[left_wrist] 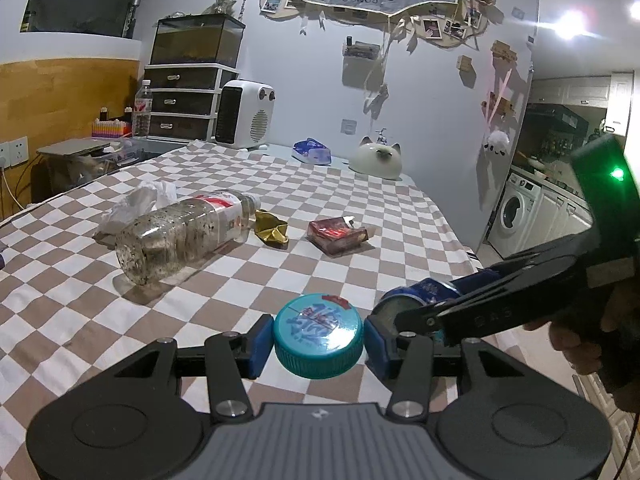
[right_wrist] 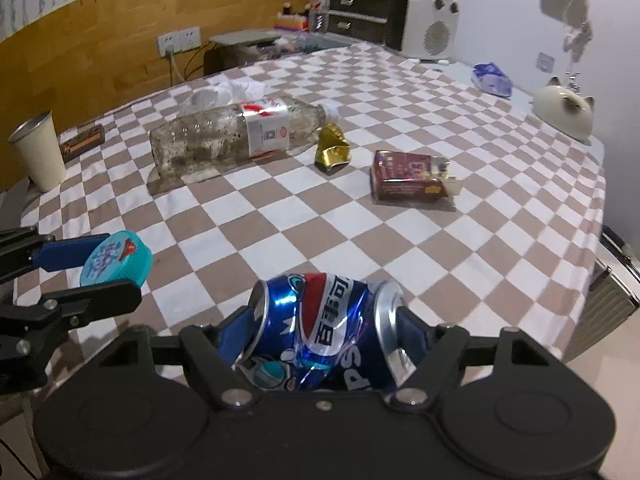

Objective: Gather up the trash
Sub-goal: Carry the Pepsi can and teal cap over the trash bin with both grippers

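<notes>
Left tongs (left_wrist: 319, 342) clamp teal cap (left_wrist: 319, 336) by its rim; right tongs (right_wrist: 320, 332) have crushed Pepsi can (right_wrist: 324, 328) end to end between blue pads, contact appears made; both items held near edge of counter (left_wrist: 360, 208); risks — dented can could skew or slip from pads; smooth cap may pop out; the two tongs sit close, could knock together; bottle (left_wrist: 180, 232), gold foil (left_wrist: 273, 232), red pack (left_wrist: 338, 234), tissue (left_wrist: 140, 200) remain mid-counter; checkered cloth; drawers (left_wrist: 182, 100), heater (left_wrist: 244, 114) far; washer (left_wrist: 514, 214) right.

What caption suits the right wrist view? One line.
Right gripper closes on a crushed blue can above the checkered tablecloth, a dirty bottle lying beyond.
</notes>
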The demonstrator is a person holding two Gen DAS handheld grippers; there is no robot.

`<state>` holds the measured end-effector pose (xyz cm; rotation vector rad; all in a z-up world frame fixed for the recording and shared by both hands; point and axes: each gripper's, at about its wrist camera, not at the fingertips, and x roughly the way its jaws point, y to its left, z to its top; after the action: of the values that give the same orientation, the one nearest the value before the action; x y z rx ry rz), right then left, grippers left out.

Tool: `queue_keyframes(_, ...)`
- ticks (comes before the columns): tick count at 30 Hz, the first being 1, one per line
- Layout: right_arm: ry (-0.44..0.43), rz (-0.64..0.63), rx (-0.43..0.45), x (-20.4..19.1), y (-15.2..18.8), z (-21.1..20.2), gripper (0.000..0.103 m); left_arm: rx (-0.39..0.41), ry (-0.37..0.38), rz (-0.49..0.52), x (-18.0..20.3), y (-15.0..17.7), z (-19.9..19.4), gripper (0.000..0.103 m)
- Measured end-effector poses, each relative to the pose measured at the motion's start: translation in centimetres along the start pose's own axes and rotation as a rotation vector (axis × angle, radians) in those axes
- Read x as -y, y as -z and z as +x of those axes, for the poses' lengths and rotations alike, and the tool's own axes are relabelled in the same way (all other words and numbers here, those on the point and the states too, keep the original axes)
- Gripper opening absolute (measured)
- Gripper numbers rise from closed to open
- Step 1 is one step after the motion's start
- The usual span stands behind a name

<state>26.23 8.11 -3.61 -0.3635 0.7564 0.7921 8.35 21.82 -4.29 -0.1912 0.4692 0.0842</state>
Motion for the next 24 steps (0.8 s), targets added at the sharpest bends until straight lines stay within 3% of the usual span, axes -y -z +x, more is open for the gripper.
queue_keyframes(15, 0.027, 0.159, 0.091, 1.0, 4.1, -6.9, 0.074, 0.009, -0.007, 0.023, 3.2, 0.7, -1.9, 0.050)
queue_keyframes(24, 0.086, 0.227, 0.147, 3.3, 8.1, -12.0, 0.074, 0.006, 0.040, 0.063, 7.9, 1.5, -2.1, 0.050)
